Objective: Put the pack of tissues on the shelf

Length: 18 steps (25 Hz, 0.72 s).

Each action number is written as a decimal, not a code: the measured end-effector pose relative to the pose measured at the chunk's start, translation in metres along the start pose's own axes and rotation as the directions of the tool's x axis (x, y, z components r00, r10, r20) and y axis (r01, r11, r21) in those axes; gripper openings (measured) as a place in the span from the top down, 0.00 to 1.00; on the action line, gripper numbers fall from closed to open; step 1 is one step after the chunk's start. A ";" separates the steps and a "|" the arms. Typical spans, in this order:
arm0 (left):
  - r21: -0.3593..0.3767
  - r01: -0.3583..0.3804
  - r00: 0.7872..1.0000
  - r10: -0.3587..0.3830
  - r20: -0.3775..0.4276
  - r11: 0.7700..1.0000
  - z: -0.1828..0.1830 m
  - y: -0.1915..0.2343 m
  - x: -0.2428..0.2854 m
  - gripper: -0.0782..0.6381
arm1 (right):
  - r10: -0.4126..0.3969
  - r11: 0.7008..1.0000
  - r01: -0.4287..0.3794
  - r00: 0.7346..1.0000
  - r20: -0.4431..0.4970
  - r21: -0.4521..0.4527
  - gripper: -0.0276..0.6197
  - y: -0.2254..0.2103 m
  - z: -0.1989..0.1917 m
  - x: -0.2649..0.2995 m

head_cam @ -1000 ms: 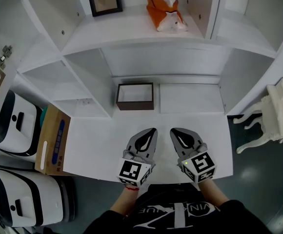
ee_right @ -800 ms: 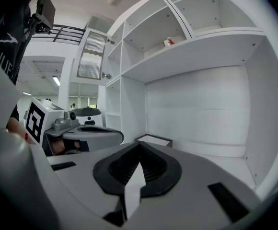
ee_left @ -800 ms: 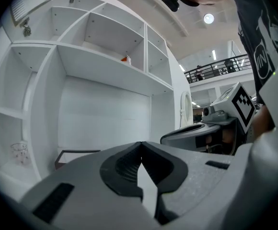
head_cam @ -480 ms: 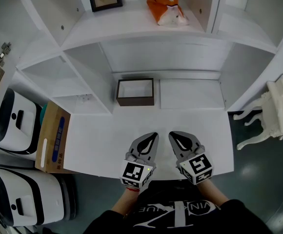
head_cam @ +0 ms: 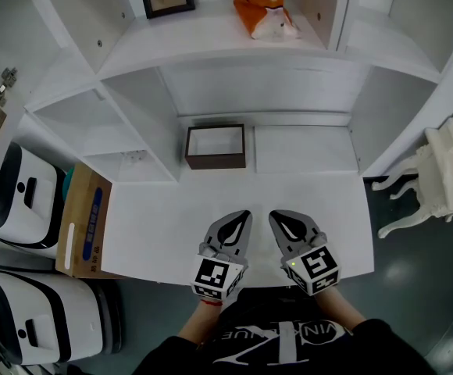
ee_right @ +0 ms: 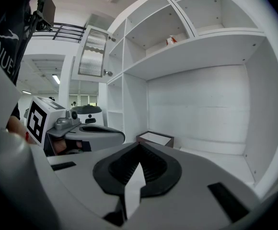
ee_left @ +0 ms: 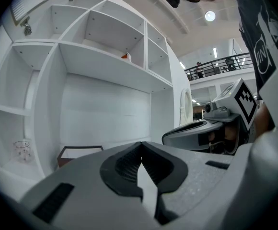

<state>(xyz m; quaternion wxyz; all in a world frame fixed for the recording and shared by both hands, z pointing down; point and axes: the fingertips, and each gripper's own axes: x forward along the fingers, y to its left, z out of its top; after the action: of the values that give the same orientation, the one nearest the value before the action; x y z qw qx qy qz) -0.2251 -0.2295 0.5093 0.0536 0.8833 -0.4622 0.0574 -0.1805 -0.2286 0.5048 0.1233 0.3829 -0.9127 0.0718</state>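
1. The orange pack of tissues point(head_cam: 264, 10) sits on the upper shelf point(head_cam: 187, 41), its top cut off by the frame edge.
2. The brown box point(head_cam: 216, 147) on the desk point(head_cam: 164, 217) shows only a white inside.
3. The left gripper point(head_cam: 244, 216) and right gripper point(head_cam: 276, 216) have their jaws pressed together, gripping nothing.
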 end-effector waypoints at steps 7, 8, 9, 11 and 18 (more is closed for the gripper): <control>0.004 -0.012 1.000 0.012 -0.001 1.000 0.002 0.005 -0.004 0.88 | 0.002 1.000 -0.002 1.000 0.001 0.000 0.95 0.003 -0.001 0.002; 0.004 -0.014 1.000 0.014 -0.002 1.000 0.002 0.006 -0.004 0.88 | 0.007 1.000 -0.007 1.000 0.000 0.002 0.95 0.004 -0.001 0.002; 0.005 -0.016 1.000 0.016 -0.003 1.000 0.002 0.007 -0.005 0.88 | 0.010 1.000 -0.010 1.000 -0.002 0.002 0.95 0.005 -0.001 0.003; 0.010 -0.020 1.000 0.020 -0.005 1.000 0.002 0.010 -0.006 0.88 | 0.014 1.000 -0.013 1.000 -0.005 0.003 0.95 0.006 -0.002 0.004; 0.005 -0.046 0.999 0.046 -0.001 0.999 0.004 0.022 -0.012 0.88 | 0.030 1.000 -0.030 0.999 -0.012 -0.003 0.95 0.013 -0.004 0.009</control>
<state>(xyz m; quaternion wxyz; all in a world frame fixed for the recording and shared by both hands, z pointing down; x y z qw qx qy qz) -0.2496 -0.2330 0.5044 0.0505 0.8726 -0.4821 0.0603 -0.1949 -0.2246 0.5101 0.1284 0.3687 -0.9176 0.0746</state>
